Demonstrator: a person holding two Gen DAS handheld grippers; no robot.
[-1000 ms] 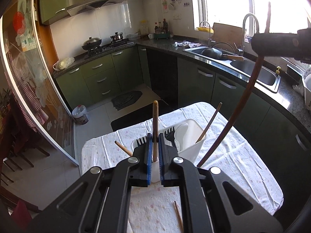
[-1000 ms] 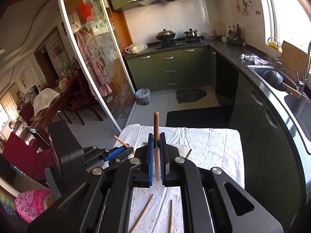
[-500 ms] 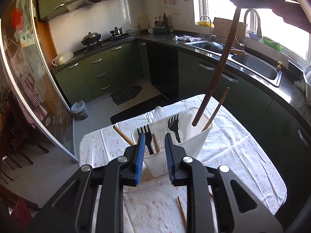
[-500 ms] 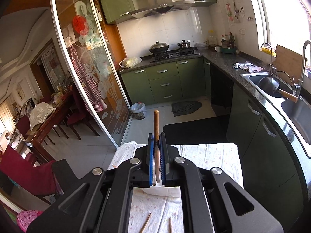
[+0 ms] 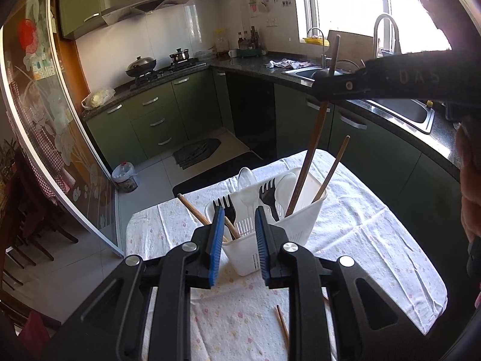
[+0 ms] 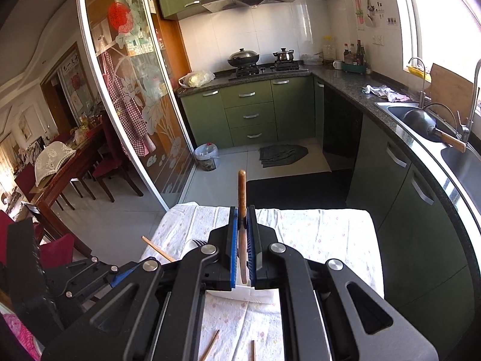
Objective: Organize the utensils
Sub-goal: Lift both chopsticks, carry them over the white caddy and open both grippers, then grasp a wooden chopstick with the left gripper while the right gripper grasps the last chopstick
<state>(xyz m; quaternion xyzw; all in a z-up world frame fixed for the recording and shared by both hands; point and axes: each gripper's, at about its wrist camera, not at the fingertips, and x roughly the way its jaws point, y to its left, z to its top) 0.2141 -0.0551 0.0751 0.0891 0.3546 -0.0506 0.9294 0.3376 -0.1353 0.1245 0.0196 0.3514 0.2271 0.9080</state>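
A white utensil caddy (image 5: 297,225) stands on the cloth-covered table (image 5: 375,240). It holds black forks (image 5: 267,194), white spoons (image 5: 246,180) and wooden chopsticks (image 5: 332,168). My left gripper (image 5: 239,243) is open and empty just in front of the caddy. My right gripper (image 6: 242,246) is shut on a dark wooden chopstick (image 6: 242,192). In the left wrist view that chopstick (image 5: 312,150) stands nearly upright with its lower end inside the caddy's right compartment. The caddy is mostly hidden under the right gripper in the right wrist view.
Loose chopsticks lie on the cloth near the front edge (image 5: 282,328) (image 6: 212,344). A chopstick (image 5: 192,209) leans out of the caddy's left side. Green cabinets, a sink (image 5: 405,111) and a stove (image 5: 162,69) ring the table.
My left gripper let go of its chopstick into the caddy, opened and drew back. My right gripper brought its chopstick down into the caddy's right compartment.
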